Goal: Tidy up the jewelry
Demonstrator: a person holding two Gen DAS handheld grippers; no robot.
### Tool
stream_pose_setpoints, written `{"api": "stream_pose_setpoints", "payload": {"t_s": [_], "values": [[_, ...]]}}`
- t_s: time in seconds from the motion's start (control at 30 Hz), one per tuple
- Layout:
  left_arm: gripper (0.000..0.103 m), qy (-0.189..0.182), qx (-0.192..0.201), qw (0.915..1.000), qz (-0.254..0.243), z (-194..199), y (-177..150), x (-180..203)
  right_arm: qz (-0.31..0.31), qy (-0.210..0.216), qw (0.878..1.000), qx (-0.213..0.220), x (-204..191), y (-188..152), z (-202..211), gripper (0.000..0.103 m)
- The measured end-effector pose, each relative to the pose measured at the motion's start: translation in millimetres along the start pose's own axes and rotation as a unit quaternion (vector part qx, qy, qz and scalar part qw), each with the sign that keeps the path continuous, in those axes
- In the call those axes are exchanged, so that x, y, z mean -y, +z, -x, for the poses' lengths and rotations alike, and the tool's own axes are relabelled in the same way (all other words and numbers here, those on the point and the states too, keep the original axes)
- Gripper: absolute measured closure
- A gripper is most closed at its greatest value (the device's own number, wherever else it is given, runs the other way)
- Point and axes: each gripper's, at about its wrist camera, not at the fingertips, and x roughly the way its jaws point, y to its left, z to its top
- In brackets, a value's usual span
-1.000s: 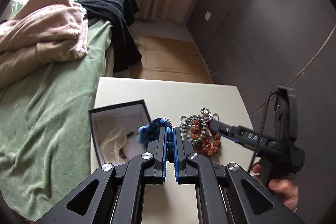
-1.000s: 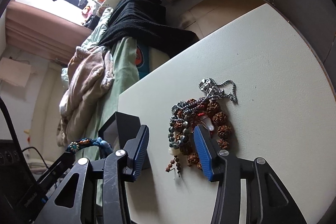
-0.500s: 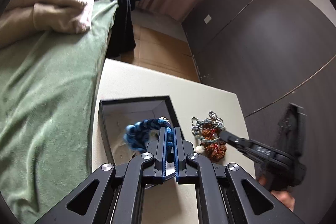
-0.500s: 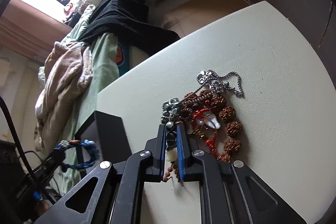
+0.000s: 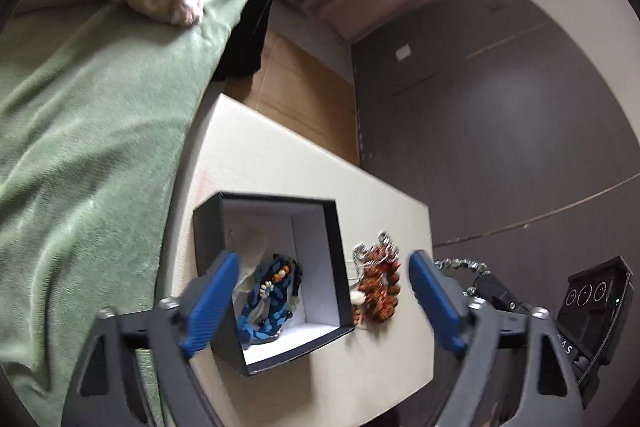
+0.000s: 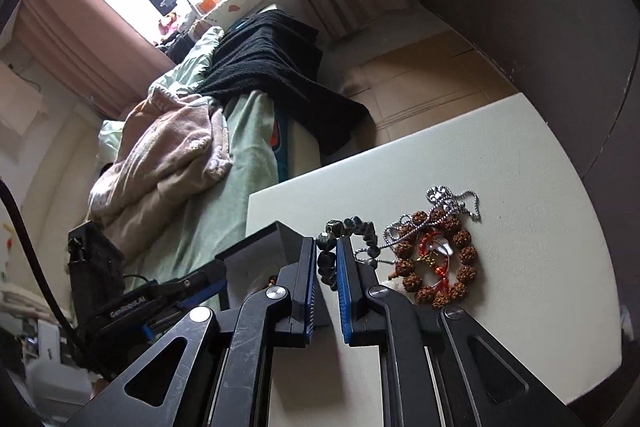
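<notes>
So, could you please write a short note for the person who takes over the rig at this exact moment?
Left hand-held gripper: open, nothing in it, above the black jewelry box.
Right hand-held gripper: shut on the dark bead bracelet, lifted off the white table.
Done: the blue braided bracelet lies inside the box.
Left: put the dark bead bracelet into the box, then the brown seed-bead bracelet, the red cord piece inside its ring, and the silver chain, all piled on the table beside the box.
</notes>
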Motion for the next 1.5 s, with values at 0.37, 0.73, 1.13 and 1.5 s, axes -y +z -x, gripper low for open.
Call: {"api": "stream_pose_setpoints", "payload": {"t_s": [0.37, 0.73, 1.13, 1.5], "values": [[0.014, 0.021, 0.043, 0.9988, -0.014, 55, 1, -8, 0.083, 0.003, 0.996, -0.019, -79, 9, -1, 0.092], [0.014, 0.037, 0.056, 0.9977, 0.002, 70, 6, -12, 0.103, 0.010, 0.992, -0.074, -102, 0, -36, 0.053], [0.014, 0.059, 0.031, 0.9958, -0.063, 34, -15, 40, 0.065, -0.018, 0.997, -0.033, -42, 4, 18, 0.041], [0.033, 0.075, -0.009, 0.9900, -0.119, -24, -38, 93, -0.020, -0.039, 0.999, -0.020, 39, 10, 37, 0.041]]}}
